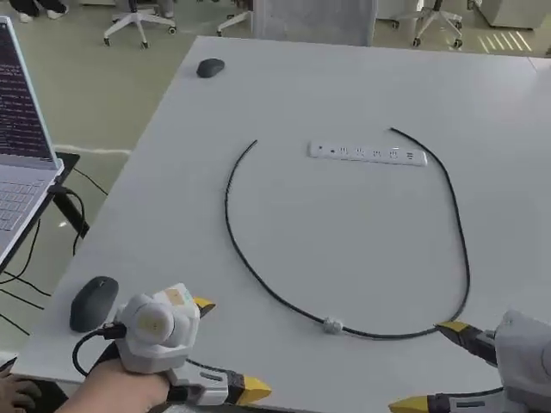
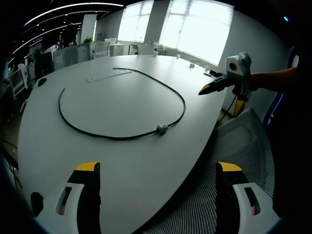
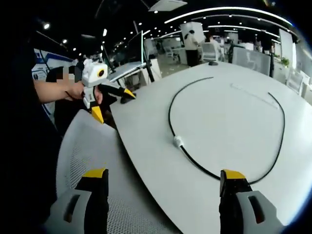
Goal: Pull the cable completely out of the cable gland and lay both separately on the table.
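Observation:
A long black cable [image 1: 258, 277] lies in a wide U on the white table [image 1: 344, 232]. A small grey-white cable gland [image 1: 332, 326] sits threaded on the cable at the bottom of the curve, near the front edge. My left gripper [image 1: 231, 348] hovers open at the front left corner, left of the gland and apart from it. My right gripper [image 1: 426, 366] is open at the front right, its upper jaw close to the cable. The left gripper view has the gland [image 2: 161, 129] ahead of open jaws; the right gripper view has the gland [image 3: 178, 141] likewise.
A white power strip [image 1: 368, 154] lies inside the U at the back. One dark mouse [image 1: 93, 301] rests by the left gripper, another mouse [image 1: 210, 67] far back. A laptop [image 1: 21, 163] stands off the left edge. A mesh chair [image 3: 92, 146] sits below the table's front.

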A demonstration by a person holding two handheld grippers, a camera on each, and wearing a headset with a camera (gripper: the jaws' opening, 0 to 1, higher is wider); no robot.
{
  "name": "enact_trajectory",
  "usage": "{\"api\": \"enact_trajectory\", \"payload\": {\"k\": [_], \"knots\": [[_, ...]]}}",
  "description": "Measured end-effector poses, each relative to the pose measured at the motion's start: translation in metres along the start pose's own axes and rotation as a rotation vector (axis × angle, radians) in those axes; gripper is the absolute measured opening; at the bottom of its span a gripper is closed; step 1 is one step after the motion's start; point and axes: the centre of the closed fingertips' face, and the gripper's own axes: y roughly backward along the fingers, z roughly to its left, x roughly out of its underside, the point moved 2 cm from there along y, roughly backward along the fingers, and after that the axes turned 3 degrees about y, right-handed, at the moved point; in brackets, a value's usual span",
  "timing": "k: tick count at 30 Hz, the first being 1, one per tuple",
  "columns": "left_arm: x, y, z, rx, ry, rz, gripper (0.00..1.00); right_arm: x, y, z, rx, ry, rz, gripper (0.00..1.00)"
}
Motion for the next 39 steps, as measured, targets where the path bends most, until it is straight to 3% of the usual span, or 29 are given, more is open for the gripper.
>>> {"api": "enact_trajectory", "payload": {"k": [11, 26, 39], "knots": [[0.001, -0.002, 0.002, -0.007, 0.014, -0.007, 0.99, -0.011, -0.014, -0.004, -0.018, 0.02, 0.01, 0.91], [0.002, -0.004, 0.004, -0.011, 0.031, -0.002, 0.99, -0.029, -0.044, -0.023, -0.024, 0.036, 0.024, 0.83], [0.003, -0.012, 0.007, -0.011, 0.038, 0.0, 0.99, -0.034, -0.066, -0.031, -0.055, 0.084, 0.079, 0.77]]}}
